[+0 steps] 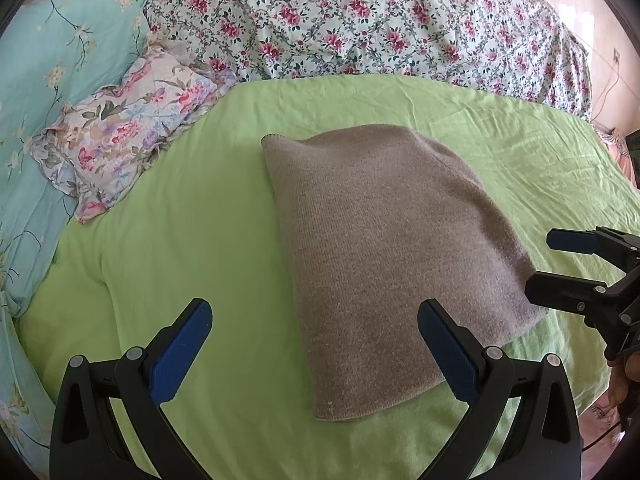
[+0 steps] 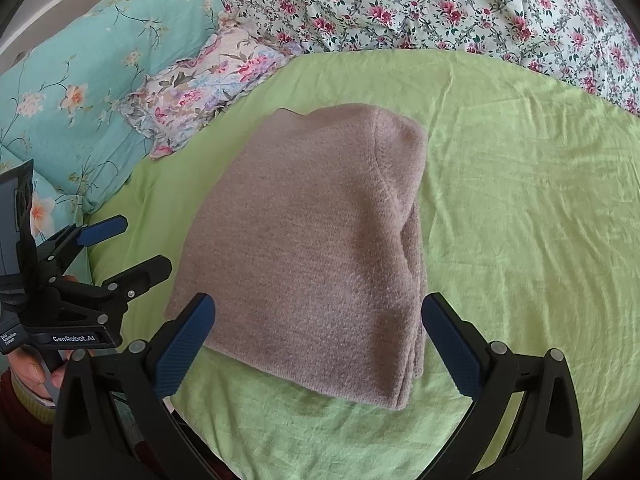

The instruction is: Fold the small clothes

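Two grippers, left (image 1: 314,354) and right (image 2: 318,350), hover wide open and empty near a brown knit garment (image 1: 384,256) already folded on the green sheet (image 1: 192,240); folding looks finished

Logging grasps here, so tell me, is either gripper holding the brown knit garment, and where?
Nothing is held. The left gripper and right gripper are both open above the folded garment.

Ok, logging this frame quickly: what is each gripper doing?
Left gripper: open, holding nothing, above the folded sweater.
Right gripper: open, holding nothing.
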Demonstrator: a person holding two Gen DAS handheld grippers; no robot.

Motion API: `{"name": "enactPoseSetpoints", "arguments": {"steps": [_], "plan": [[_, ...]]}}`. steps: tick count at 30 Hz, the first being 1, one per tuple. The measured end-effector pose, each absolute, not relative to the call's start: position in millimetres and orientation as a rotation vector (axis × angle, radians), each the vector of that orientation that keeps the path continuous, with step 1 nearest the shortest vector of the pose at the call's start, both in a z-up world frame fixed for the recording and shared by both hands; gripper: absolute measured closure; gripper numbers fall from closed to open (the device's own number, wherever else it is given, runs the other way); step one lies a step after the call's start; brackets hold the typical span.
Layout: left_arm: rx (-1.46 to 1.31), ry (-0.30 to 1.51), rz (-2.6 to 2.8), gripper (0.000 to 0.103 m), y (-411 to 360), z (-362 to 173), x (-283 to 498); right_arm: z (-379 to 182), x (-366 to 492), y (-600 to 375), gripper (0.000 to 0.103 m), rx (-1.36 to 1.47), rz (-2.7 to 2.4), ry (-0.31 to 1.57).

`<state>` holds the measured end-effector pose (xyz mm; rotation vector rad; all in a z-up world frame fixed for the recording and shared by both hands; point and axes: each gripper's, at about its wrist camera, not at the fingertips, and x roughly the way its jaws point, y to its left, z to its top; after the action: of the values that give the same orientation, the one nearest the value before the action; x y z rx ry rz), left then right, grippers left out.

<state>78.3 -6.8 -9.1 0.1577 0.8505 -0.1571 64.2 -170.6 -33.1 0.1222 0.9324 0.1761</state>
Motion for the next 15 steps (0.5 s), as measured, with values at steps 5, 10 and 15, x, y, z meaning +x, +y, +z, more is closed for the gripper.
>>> {"name": "enactPoseSetpoints", "arguments": {"steps": [5,10,15], "plan": [[0.160,0.850,-0.153,0.000,-7.6,-9.2,78.6,-33.4,64.4,-167.6,0.000,0.121,0.174,0.932],[0.159,0.847,-0.151,0.000,-8.5,-9.2,79.6,-33.9,64.0,-166.6,0.000,0.122,0.173,0.932],[0.157,0.841,-0.149,0.000,-9.8,-8.3,78.2,-34.6,64.0,-166.6,0.000,0.121,0.173,0.933]]}}
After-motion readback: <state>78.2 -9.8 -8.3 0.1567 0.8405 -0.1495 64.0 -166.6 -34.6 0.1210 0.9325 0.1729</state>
